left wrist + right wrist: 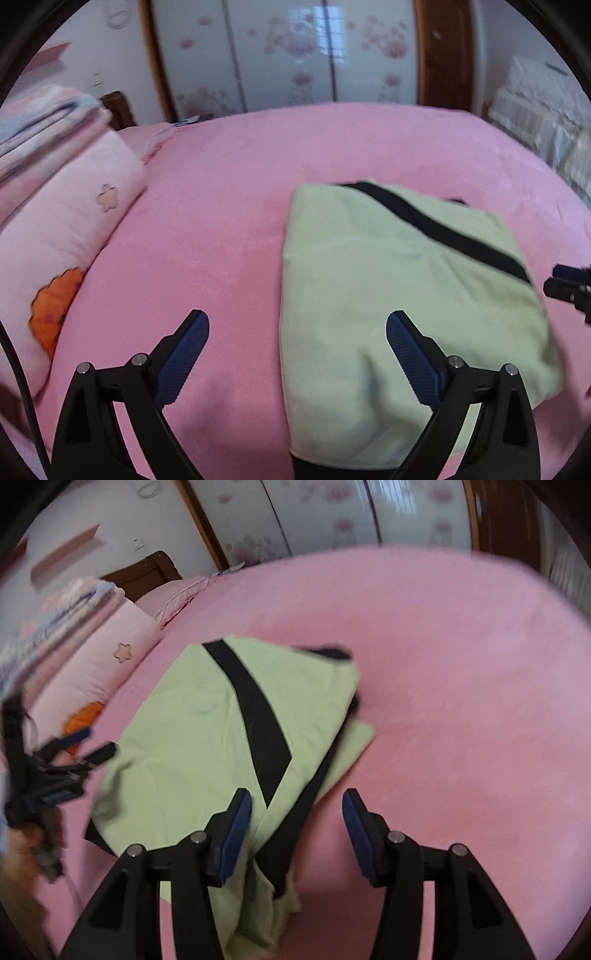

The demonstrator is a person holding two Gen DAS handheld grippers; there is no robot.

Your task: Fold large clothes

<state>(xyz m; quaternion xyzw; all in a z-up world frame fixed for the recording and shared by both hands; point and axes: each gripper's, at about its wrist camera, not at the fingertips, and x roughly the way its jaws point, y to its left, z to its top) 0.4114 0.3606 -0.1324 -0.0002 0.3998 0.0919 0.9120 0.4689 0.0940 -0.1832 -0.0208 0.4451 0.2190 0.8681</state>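
Observation:
A light green garment with a black diagonal stripe lies folded into a rough rectangle on the pink bed. My left gripper stands wide open over its near left edge, the right finger above the cloth and the left finger over bare sheet. In the right wrist view the same garment shows loose layers at its near right corner. My right gripper is open there, the cloth's edge lying between its fingers without being pinched. Each gripper shows in the other's view: right gripper, left gripper.
The pink bed sheet spreads all around the garment. A pink pillow with an orange patch and folded blankets sit at the left. Floral wardrobe doors stand behind the bed. A hand holds the left gripper.

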